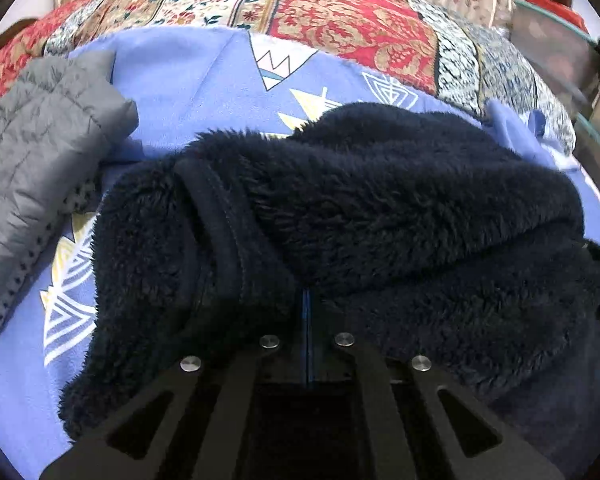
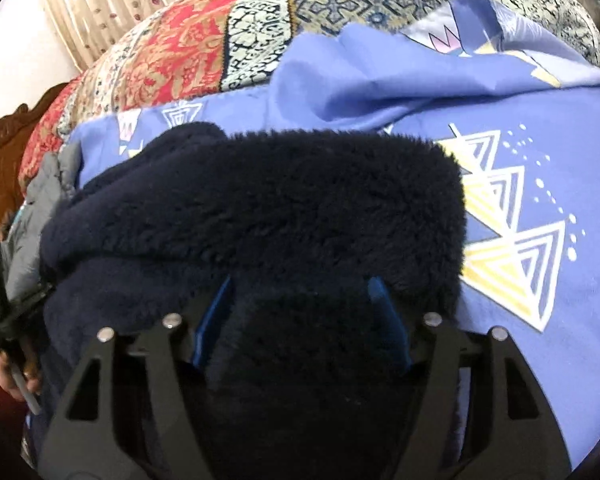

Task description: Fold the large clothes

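A dark navy fleece jacket (image 1: 360,200) lies bunched on a blue patterned blanket (image 1: 188,76); it also shows in the right wrist view (image 2: 260,200). My left gripper (image 1: 308,304) is shut, its blue pads pressed together on a fold of the fleece near the trimmed edge. My right gripper (image 2: 300,300) is open, its blue pads (image 2: 384,316) spread wide with fleece lying between them. The far part of the jacket is folded over itself.
A grey quilted jacket (image 1: 40,152) lies at the left on the blanket and shows in the right wrist view (image 2: 40,208). A red and cream patterned bedcover (image 1: 340,12) lies behind. A carved wooden headboard (image 2: 4,168) stands at the left. Curtains (image 2: 100,0) hang behind.
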